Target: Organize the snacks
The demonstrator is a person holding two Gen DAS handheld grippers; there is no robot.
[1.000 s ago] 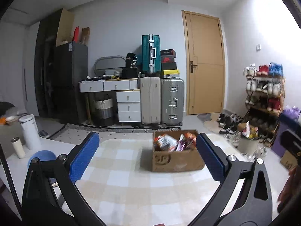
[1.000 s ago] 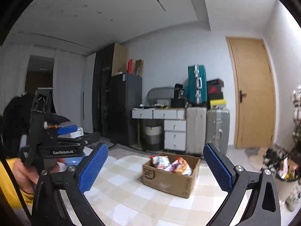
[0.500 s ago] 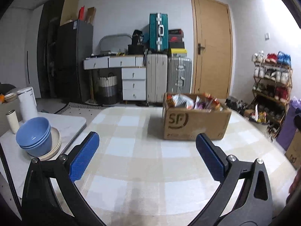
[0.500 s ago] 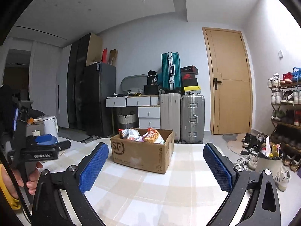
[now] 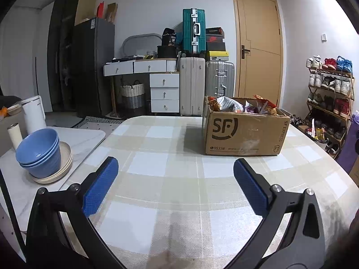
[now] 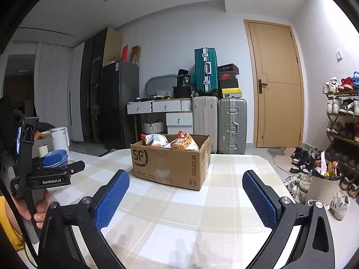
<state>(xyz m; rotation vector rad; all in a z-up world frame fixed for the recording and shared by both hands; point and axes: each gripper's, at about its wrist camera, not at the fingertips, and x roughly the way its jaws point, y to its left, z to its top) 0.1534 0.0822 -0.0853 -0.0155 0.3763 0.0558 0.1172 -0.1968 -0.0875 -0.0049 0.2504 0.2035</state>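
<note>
Snacks (image 5: 237,106) — crinkled packets in red, orange and silver — lie heaped inside an open cardboard box (image 5: 243,134), which stands on the checked surface (image 5: 157,179). Left tongs (image 5: 175,186) and right tongs (image 6: 185,196) both hover on the near side of the box, well apart from it, each spread wide and holding nothing. Blue bowls (image 5: 39,151) on a plate stand far to the left of the box; no packet lies loose beside the box. Stage, as a judgement: packets already boxed would suit either a finished gathering or a sorting yet to come — the views do not settle which, so no next move can be named.
</note>
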